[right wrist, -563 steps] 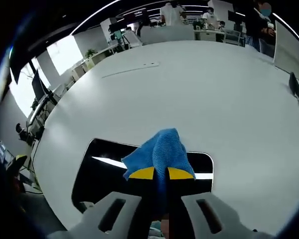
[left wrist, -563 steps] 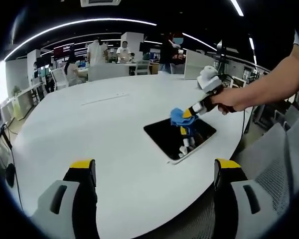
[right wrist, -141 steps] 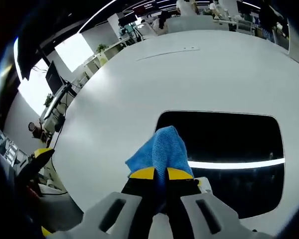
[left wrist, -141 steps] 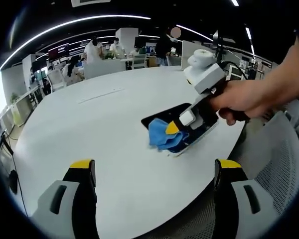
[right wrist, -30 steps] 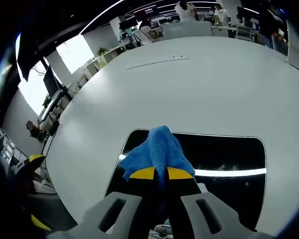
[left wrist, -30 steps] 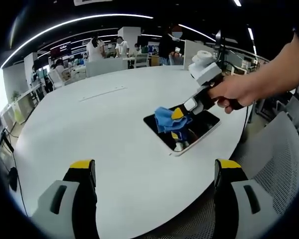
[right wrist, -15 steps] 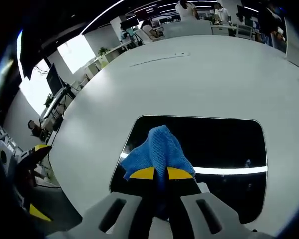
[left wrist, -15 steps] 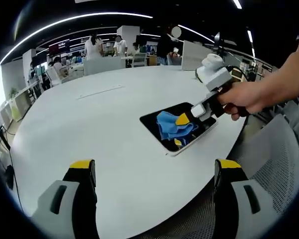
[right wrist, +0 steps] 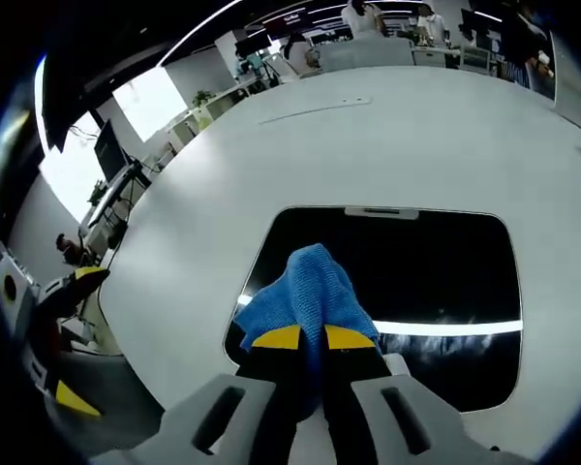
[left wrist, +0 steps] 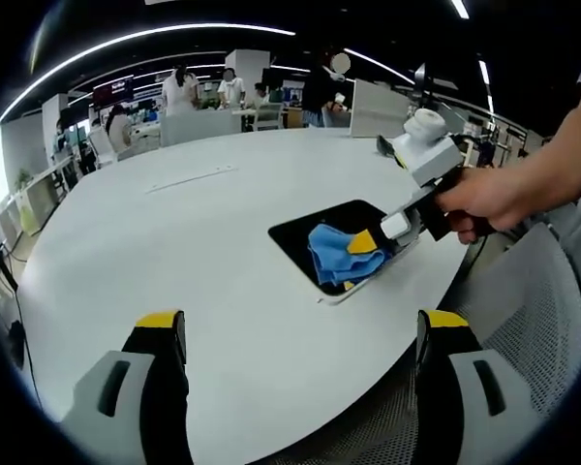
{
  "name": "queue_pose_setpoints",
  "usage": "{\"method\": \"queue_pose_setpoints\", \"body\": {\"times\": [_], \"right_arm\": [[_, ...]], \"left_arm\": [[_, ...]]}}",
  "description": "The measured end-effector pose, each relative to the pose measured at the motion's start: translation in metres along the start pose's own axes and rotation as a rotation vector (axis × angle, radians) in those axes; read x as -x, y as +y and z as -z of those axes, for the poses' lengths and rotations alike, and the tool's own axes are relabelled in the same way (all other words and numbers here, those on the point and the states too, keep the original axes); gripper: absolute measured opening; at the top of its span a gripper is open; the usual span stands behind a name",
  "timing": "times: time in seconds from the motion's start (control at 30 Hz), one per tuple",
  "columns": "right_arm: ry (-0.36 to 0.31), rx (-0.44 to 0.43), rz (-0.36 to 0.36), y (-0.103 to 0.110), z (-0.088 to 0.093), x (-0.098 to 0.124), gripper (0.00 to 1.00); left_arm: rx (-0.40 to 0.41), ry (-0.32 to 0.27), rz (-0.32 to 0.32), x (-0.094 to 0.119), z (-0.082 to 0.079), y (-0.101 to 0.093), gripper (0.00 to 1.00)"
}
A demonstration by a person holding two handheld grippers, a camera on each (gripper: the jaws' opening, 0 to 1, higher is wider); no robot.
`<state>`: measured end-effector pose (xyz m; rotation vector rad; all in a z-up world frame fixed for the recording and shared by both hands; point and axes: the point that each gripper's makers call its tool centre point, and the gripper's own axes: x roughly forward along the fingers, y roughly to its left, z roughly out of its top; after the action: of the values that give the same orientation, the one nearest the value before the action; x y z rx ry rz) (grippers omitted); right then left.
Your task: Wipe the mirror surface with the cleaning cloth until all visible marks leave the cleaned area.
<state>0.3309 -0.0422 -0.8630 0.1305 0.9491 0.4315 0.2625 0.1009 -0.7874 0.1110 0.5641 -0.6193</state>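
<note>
Left gripper view, table: we see a large round white table (left wrist: 174, 242) spreading across the middle.
Mirror: a dark rectangular mirror with a pale frame (left wrist: 305, 235) lies flat on the table, toward 3 o'clock from the table's middle, near the table edge; in the right gripper view the mirror (right wrist: 436, 262) reflects a bright light strip.
Right gripper: the right gripper (left wrist: 368, 242), held in a person's hand (left wrist: 479, 199), reaches in from 3 o'clock; we see its yellow-tipped jaws clamped together on the cloth (right wrist: 305, 337).
Cloth: a blue microfibre cleaning cloth (left wrist: 331, 254) rests on the mirror's near part; in the right gripper view it bunches at 6 o'clock (right wrist: 305, 291).
Left gripper: our left gripper (left wrist: 300, 334) hangs over the table edge at 6 o'clock, jaws wide apart, holding nothing.
</note>
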Motion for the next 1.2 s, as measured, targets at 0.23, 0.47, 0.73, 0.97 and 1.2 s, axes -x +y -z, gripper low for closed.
{"method": "queue_pose_setpoints", "body": {"times": [0.23,0.47,0.73,0.97,1.2], "right_arm": [[0.005,-0.005,-0.016,0.002,0.005,0.004,0.01],[0.014,-0.012,-0.036,0.006,0.013,0.009,0.01],[0.033,-0.040,-0.061,0.012,0.019,0.012,0.01],[0.053,-0.053,-0.078,0.015,0.024,0.014,0.01],[0.053,-0.030,-0.077,0.015,0.025,0.015,0.01]], "left_arm": [[-0.003,0.008,0.005,0.000,0.001,-0.002,0.98],[-0.008,0.006,0.014,0.000,0.002,-0.003,0.98],[-0.011,0.007,0.029,0.001,0.001,-0.005,0.99],[-0.006,0.005,0.020,0.000,0.001,-0.004,0.97],[0.000,0.009,0.034,0.000,0.001,-0.006,0.97]]}}
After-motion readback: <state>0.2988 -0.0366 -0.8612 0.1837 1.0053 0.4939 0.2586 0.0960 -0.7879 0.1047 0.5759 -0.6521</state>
